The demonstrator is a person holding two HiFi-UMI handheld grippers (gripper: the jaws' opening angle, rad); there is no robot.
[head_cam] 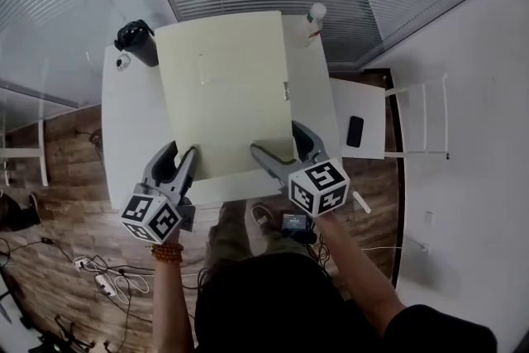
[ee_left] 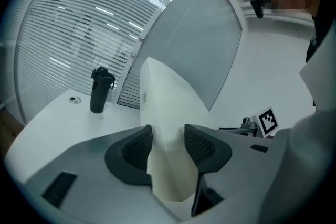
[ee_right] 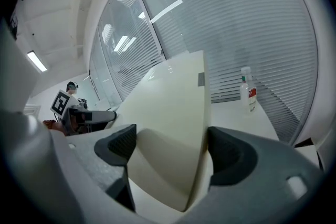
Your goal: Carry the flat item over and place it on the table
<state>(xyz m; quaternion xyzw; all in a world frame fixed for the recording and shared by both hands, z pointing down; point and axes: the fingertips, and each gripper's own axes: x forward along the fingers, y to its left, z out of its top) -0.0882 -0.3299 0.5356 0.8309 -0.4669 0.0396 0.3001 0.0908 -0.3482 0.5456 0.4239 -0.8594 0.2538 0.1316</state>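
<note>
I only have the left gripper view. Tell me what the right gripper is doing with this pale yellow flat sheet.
Observer: The right gripper is shut on the same pale yellow flat sheet, at its near edge, to the right of the left gripper.
Operator: Report anything standing nearby that I can't see.
Observer: A white plastic bottle with a red label stands at the far right corner of the white table, just off the sheet's far corner.
Operator: Now check beyond the table.
Observer: A black phone lies on a smaller white surface to the table's right.
</note>
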